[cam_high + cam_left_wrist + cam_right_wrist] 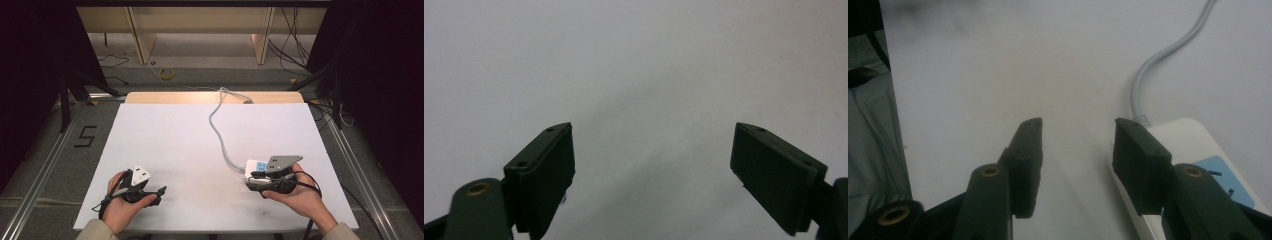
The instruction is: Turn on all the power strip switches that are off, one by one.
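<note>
High view: my right gripper (pixel 260 179) hangs open beside the power strip (pixel 255 167), left gripper (pixel 162 191) open and empty; I'd grip the rigid, smooth casing across its sides.

A white power strip (pixel 255 167) with a blue label lies flat near the table's (pixel 165 135) front right. Its grey cord (pixel 216 127) snakes off toward the table's far edge.

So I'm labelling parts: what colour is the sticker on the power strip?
Light blue, on the white power strip; the sticker shows best in the right gripper view.
</note>
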Available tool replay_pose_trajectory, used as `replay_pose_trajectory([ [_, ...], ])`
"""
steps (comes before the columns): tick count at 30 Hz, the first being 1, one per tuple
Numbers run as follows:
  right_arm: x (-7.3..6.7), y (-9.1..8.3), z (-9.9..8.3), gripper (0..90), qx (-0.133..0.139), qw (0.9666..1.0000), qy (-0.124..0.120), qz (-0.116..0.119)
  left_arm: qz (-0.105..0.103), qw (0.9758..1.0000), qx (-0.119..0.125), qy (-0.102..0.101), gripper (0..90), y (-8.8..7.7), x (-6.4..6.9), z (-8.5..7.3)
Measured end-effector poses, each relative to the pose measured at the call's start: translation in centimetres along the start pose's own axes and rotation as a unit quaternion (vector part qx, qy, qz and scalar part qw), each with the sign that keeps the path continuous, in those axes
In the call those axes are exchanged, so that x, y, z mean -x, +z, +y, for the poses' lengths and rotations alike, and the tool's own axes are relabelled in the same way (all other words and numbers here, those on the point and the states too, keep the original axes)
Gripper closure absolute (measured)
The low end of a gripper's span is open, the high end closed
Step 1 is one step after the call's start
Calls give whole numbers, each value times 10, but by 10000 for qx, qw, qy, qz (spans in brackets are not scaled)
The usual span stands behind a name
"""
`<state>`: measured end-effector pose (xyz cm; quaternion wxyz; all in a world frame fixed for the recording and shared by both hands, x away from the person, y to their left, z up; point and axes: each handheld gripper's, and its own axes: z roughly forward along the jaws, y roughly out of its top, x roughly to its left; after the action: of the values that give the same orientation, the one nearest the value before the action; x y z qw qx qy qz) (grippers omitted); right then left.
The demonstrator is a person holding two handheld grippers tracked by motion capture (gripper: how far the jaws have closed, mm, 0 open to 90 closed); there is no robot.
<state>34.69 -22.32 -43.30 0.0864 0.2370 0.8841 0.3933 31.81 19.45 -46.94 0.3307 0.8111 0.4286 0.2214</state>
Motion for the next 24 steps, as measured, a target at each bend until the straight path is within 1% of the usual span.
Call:
replay_pose_trajectory([
  [4, -1, 1, 0, 557, -117, 9999, -41, 6, 8, 10000, 27, 16, 178, -1, 1, 0],
  [8, -2, 1, 3, 571, -136, 9999, -82, -10, 5, 10000, 10, 7, 177, -1, 0, -2],
  [12, -3, 1, 9, 605, -166, 9997, -152, -32, 16, 10000, 21, -3, 177, -2, 0, -1],
  [19, -3, 3, 17, 722, -345, 9990, -288, -51, 28, 10000, 17, 3, 175, -1, -1, -2],
  [24, 0, 3, 19, 814, -488, 9984, -245, -133, 28, 10000, 21, 4, 174, -1, 0, -1],
])
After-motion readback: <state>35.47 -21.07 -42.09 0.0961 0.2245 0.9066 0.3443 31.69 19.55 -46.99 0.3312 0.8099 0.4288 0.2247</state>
